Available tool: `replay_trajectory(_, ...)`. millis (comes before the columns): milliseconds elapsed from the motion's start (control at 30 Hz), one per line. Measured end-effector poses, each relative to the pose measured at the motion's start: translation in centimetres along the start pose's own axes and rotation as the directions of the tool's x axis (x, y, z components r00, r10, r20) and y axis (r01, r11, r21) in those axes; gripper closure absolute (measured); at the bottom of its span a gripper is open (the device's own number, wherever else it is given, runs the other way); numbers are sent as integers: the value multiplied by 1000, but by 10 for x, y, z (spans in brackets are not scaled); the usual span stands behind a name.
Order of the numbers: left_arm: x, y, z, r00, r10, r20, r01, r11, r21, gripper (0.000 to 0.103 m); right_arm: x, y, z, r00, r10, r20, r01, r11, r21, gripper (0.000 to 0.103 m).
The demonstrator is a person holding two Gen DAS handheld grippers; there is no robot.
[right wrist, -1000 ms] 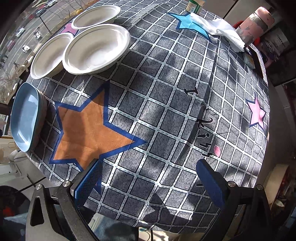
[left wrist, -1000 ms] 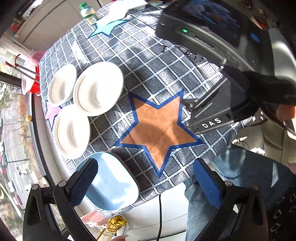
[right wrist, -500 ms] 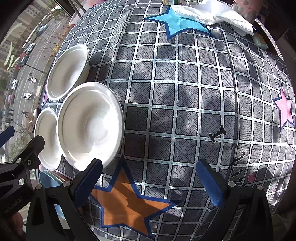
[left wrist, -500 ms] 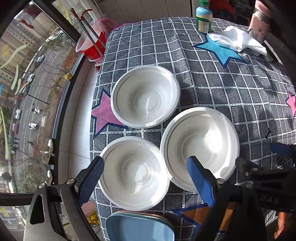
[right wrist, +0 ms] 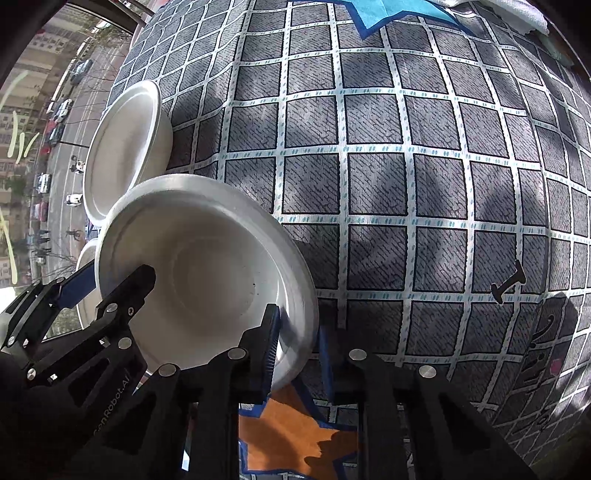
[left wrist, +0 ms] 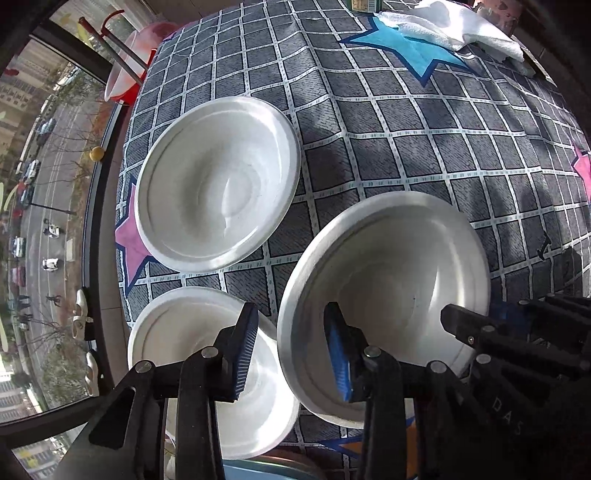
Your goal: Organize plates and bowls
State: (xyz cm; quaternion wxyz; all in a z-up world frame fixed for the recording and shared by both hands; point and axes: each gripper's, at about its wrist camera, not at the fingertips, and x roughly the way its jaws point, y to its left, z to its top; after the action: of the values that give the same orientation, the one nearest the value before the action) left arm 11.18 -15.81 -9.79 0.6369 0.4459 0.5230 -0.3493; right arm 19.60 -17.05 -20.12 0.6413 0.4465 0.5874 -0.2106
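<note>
Three white bowls stand on the checked tablecloth (left wrist: 369, 122). The largest bowl (left wrist: 388, 280) (right wrist: 207, 280) is nearest. My left gripper (left wrist: 291, 354) straddles its left rim, one pad inside and one outside, jaws closing and pressing on it. My right gripper (right wrist: 298, 349) holds the opposite rim the same way, jaws closing on it. A second bowl (left wrist: 218, 184) (right wrist: 122, 147) lies farther back. A smaller bowl (left wrist: 184, 332) sits beside the left gripper, partly hidden by its finger. A blue plate (left wrist: 258, 472) peeks in at the bottom edge.
The table's left edge runs beside a window onto a street. A red and pink basin (left wrist: 125, 62) with sticks stands past the far left corner. A white cloth (left wrist: 454, 29) and a bottle (left wrist: 364, 3) lie at the back. An orange star (right wrist: 291, 435) marks the cloth near me.
Both grippers came down over the table to the largest bowl. Their jaws went from wide apart to narrow, one on each side of its rim.
</note>
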Motion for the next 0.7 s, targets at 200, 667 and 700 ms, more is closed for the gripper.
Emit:
replay_trajectory(200, -3, -30, -6, 1000, -2, -20, 3, 998, 55, 67, -13, -25, -22, 1000, 11, -8, -11, 1000, -8, 83)
replay_trajectory(667, -7, -125, -77, 996, -62, -70, 75, 976, 204, 67, -32, -110, -120, 995, -64, -78, 68, 997, 43, 83)
replay_trajectory(700, -8, -130, -81, 995, -68, -77, 83, 974, 209, 67, -34, -116, -128, 994, -75, -80, 78, 996, 42, 83)
